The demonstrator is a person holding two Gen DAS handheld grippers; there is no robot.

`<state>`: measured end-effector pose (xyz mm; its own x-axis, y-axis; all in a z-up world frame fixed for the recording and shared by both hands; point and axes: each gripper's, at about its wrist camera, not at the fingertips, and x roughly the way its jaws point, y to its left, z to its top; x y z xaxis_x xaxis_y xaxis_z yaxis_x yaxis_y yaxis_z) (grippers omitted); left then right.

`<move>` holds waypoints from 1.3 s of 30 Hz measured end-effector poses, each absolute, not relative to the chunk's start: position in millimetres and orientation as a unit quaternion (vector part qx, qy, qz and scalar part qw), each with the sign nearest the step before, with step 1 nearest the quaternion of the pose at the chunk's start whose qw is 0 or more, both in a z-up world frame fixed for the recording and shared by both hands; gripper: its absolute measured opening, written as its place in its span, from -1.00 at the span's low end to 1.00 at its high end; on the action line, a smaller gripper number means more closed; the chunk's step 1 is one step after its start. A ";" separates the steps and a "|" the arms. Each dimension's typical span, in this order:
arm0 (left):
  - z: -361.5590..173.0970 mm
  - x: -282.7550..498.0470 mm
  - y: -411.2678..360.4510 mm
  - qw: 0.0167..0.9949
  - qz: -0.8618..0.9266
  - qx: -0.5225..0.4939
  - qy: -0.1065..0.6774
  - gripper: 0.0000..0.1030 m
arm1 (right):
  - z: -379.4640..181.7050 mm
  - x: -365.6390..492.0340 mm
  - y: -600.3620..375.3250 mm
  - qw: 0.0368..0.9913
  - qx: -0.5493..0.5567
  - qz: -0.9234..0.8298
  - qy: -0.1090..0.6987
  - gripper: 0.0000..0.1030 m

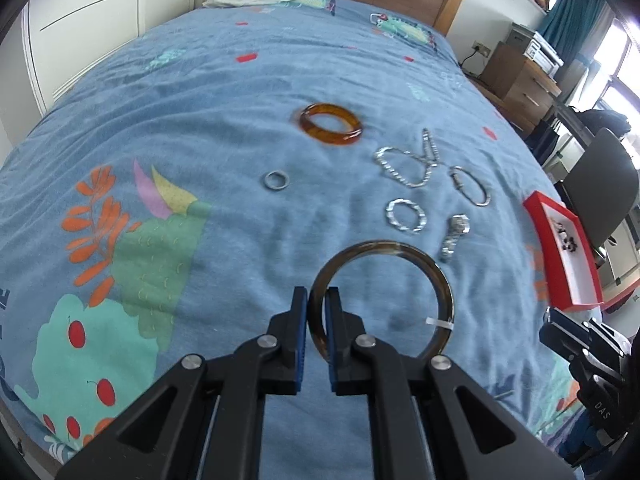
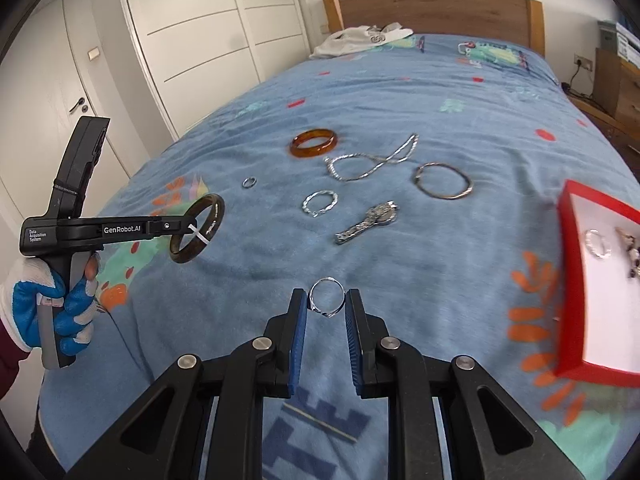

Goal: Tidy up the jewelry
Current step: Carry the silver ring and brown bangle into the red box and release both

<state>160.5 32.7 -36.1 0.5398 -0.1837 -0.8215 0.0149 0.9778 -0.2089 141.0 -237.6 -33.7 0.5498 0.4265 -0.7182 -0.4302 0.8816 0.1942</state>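
L gripper (image 2: 182,232) "GenRobot.AI" clamps dark bangle (image 1: 384,300), R gripper (image 2: 326,300) pinches silver ring (image 2: 326,296)

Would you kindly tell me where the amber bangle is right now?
In both views the amber bangle lies on the bedspread, farthest toward the headboard, left of the silver chain.

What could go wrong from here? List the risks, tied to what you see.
1. The right hand-held gripper pinches the thin silver ring only at its sides; it could pop out over the bedspread before reaching the red tray.
2. The left hand-held gripper holds the dark bangle by one edge, so it may swivel or slip.
3. Both carried together could collide near the tray, which sits at the bed's edge.
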 end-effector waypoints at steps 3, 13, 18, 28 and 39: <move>-21.1 153.2 14.7 0.877 -0.071 -0.086 0.468 -0.85 | -22.3 130.8 -254.2 0.887 0.002 0.234 0.399 -0.62; 13.0 153.3 -90.2 0.876 -0.146 -0.044 0.457 -0.85 | 8.9 104.4 -347.6 0.911 0.017 0.169 0.375 -0.62; 18.3 168.0 -166.1 0.868 -0.194 -0.016 0.458 -0.85 | 22.6 114.5 -403.9 0.920 0.007 0.126 0.371 -0.62; 0.3 199.8 -304.9 0.840 -0.271 0.034 0.469 -0.85 | 3.9 168.5 -484.7 0.909 -0.003 0.103 0.404 -0.62; -45.6 237.3 -369.7 0.822 -0.265 0.120 0.490 -0.85 | -40.4 212.0 -523.0 0.880 -0.021 0.123 0.459 -0.62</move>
